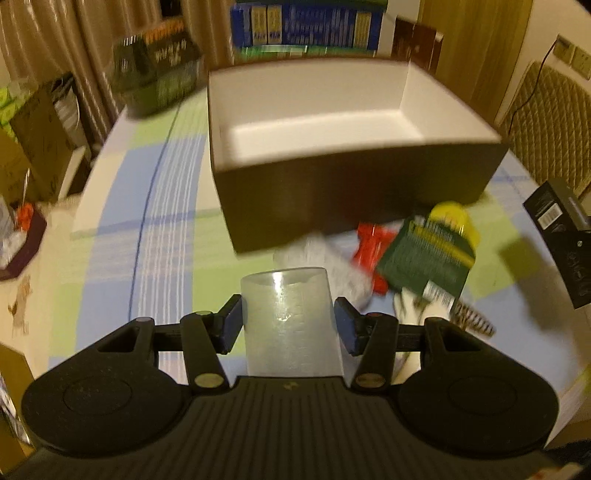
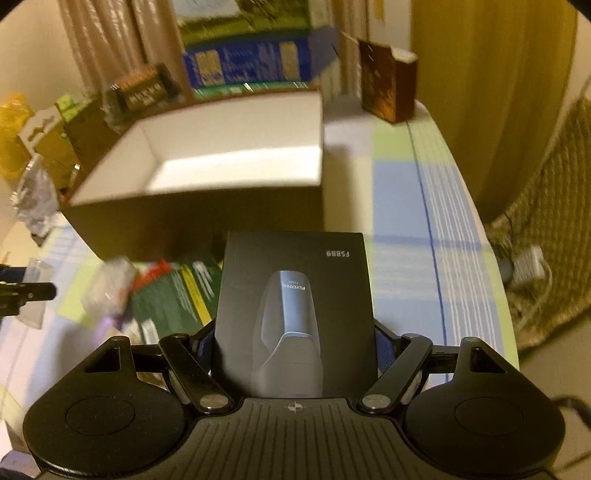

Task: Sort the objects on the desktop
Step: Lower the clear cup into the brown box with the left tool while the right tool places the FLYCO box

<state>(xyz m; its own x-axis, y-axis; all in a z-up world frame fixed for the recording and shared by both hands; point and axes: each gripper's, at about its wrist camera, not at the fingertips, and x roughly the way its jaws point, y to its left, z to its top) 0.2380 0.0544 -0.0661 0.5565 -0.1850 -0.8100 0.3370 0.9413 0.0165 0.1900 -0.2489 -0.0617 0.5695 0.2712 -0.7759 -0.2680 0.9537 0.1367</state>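
My left gripper [image 1: 289,321] is shut on a frosted translucent cup [image 1: 291,325], held above the table in front of a large open box [image 1: 354,192] with dark walls and a white, empty inside. My right gripper [image 2: 295,343] is shut on a black shaver box [image 2: 295,314] marked FS889, held just before the same open box [image 2: 207,221]. The shaver box also shows at the right edge of the left wrist view [image 1: 565,236]. Between the grippers lie a green card pack [image 1: 428,258], a red item [image 1: 373,243] and a clear plastic bag [image 1: 332,266].
The table has a blue, green and white checked cloth [image 1: 166,221]. Blue and green cartons [image 1: 306,26] and a brown box [image 2: 388,85] stand behind the open box. Cluttered boxes and bags sit off the table's left [image 1: 33,147]. A woven chair [image 2: 554,221] stands to the right.
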